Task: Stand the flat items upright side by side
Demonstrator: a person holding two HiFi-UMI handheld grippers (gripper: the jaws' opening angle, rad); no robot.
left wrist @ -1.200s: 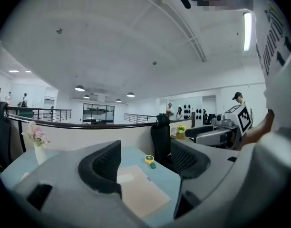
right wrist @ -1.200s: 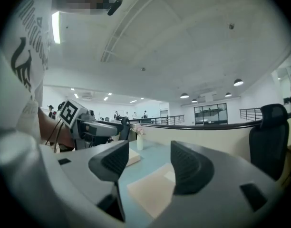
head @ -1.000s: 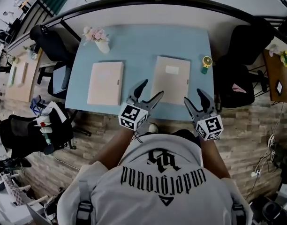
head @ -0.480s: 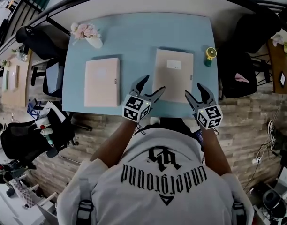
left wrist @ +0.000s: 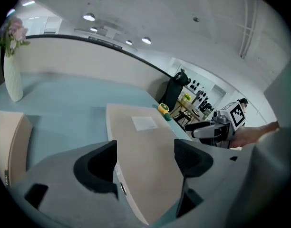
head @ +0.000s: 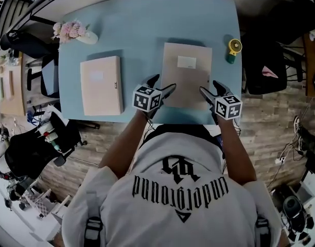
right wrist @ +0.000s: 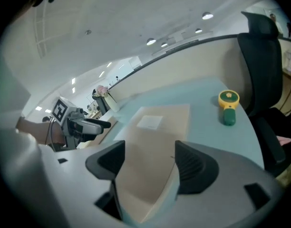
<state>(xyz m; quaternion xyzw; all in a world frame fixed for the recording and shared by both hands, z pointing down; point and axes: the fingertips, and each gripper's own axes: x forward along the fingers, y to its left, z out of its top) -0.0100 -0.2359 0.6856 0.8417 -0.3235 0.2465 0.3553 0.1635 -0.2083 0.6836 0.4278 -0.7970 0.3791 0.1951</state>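
Two flat beige folders lie on the light blue table (head: 142, 24). The right folder (head: 186, 75) carries a white label; the left folder (head: 101, 85) lies apart from it. My left gripper (head: 162, 84) is open over the right folder's near left corner, and my right gripper (head: 209, 86) is open over its near right corner. Both sets of jaws have just been opening. In the left gripper view the folder (left wrist: 140, 151) shows between the jaws of the gripper (left wrist: 145, 160), and the pads stay off it. The right gripper view shows the same folder (right wrist: 155, 146) between that gripper's (right wrist: 150, 163) spread jaws.
A white vase of pink flowers (head: 75, 32) stands at the table's far left. A yellow and green tool (head: 232, 49) lies at the right edge. Black office chairs (head: 273, 60) stand beside the table on both sides.
Both grippers have come down and forward from the table's near edge to the right folder's near corners. Their jaws stand wider than before.
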